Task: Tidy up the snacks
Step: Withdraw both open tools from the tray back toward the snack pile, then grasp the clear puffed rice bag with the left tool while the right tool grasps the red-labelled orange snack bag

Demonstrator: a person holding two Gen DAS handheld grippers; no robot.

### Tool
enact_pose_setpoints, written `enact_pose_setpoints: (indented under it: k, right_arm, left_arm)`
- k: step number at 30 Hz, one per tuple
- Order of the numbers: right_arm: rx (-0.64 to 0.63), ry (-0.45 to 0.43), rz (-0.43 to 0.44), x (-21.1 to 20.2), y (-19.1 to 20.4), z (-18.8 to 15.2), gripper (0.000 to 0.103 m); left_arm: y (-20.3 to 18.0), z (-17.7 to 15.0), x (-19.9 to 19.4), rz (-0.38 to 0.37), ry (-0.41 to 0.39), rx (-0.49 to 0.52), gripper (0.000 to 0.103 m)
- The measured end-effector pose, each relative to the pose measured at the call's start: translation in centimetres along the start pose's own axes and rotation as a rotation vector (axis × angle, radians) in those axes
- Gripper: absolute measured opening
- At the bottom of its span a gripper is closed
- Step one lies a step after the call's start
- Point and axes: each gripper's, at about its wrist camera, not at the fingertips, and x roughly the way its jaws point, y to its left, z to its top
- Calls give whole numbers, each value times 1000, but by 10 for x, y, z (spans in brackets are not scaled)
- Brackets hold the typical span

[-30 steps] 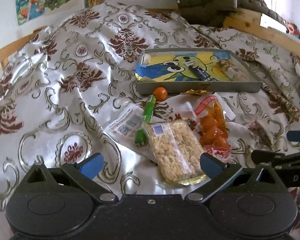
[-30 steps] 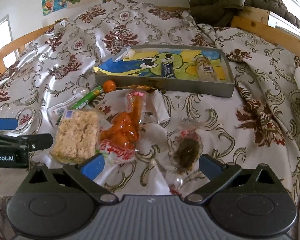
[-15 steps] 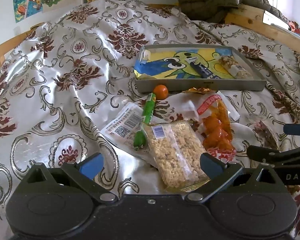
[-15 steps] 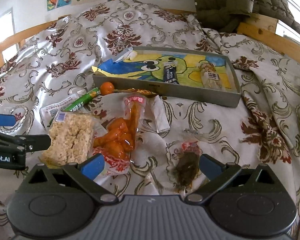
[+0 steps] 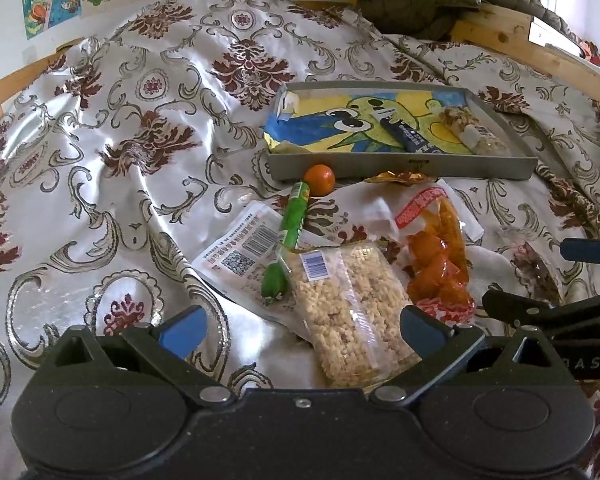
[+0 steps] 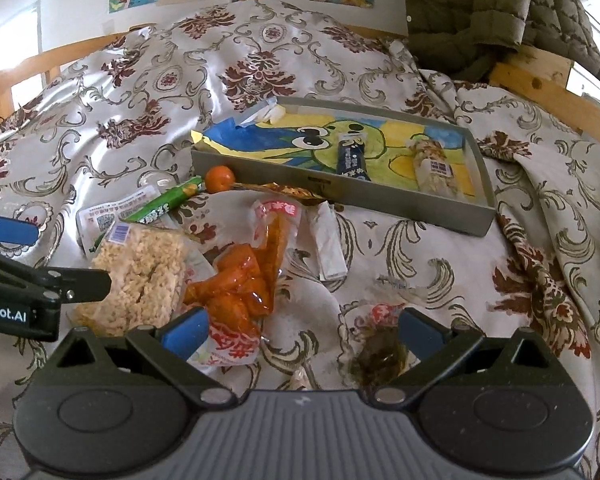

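Stage: early going, judging by how the snacks lie; most are loose on the bed (image 5: 148,128), few are in the tray (image 5: 400,166).
Done so far: the tray, well ahead of both pairs of fingers, holds a dark blue bar (image 6: 352,160), a clear-wrapped grain bar (image 6: 436,168) and a small pale packet (image 6: 266,112) at its far left corner.
Left to sort: rice crisp pack (image 5: 348,304), orange snack bag (image 5: 436,256), green stick (image 5: 290,236), white labelled packet (image 5: 240,246), small orange ball (image 5: 319,179), gold wrapper (image 5: 398,177), white sachet (image 6: 330,246), dark pickle pouch (image 6: 380,352).
Left gripper (image 5: 300,326): fingers spread apart, nothing between them; the rice crisp pack lies just ahead, toward the right finger, with its near end passing under that finger's tip.
Right gripper (image 6: 302,330): fingers spread apart, empty; the dark pickle pouch sits just inside the right finger, the orange snack bag's near end by the left finger.
Ball and wrapper: touching or just short of the tray's near wall, far ahead of the fingers.
Likely next: each gripper looks placed to close on the pack nearest it, the rice crisp pack for the left, the pouch or orange bag for the right.
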Motion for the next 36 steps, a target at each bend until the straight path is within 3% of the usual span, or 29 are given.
enact_pose_setpoints:
  k: [4,12,21,24,26,31,36]
  right_arm:
    - [-7,-7,6,2,0,0,102]
    - [-15,-11,84,3,5,-1,82]
    - [9,40,156,22,9,0,69]
    - [37,53,177,30,7,1,67]
    - [58,66,198,36,5,2,67]
    - [70,83,240,48,8,3,67]
    - [99,89,267,61,8,4,72]
  left_arm:
    - [2,-1,-1,-50,-7,-26,102]
    - [10,-1,0,-171,-9,-121,89]
    - [21,-3,23,-244,84,-233,57]
    - [25,-5,33,-240,130,-266,57]
    - [28,-6,39,-248,153,-286,62]
    - [26,-5,47,-262,163,-289,73]
    - [30,-5,52,-276,168,-326,74]
